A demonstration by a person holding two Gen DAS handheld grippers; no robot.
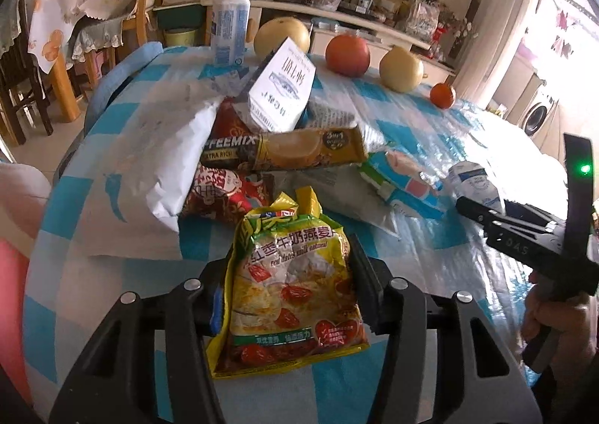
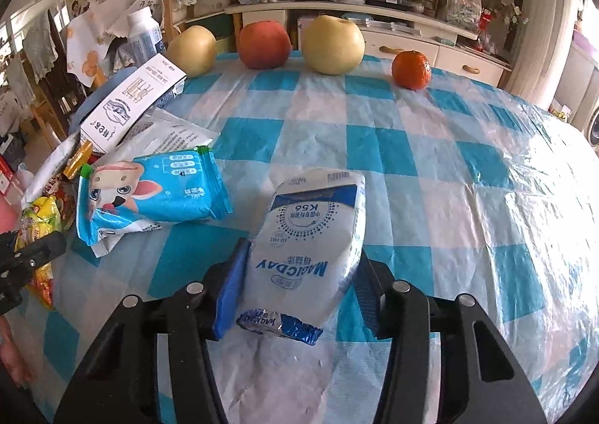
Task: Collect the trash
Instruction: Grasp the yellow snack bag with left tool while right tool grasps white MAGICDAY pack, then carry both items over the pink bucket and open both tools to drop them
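Both tongs angled down over the bench, each closed on a packet.

Left tongs [image 1: 292, 274]: fingers [image 1: 365, 267] pressed against both sides of a yellow oatmeal packet [image 1: 295, 293]. Right tongs [image 2: 299, 274]: fingers [image 2: 234, 274] clamped on a white-and-blue pouch [image 2: 310, 248], creased at the pinch. In the left view the right tongs show at the right edge, a hand [image 1: 543, 315] wrapped round the handle.

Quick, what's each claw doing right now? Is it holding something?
Left gripper: fingers closed on the yellow oatmeal packet.
Right gripper: fingers closed on the white and blue milk pouch.
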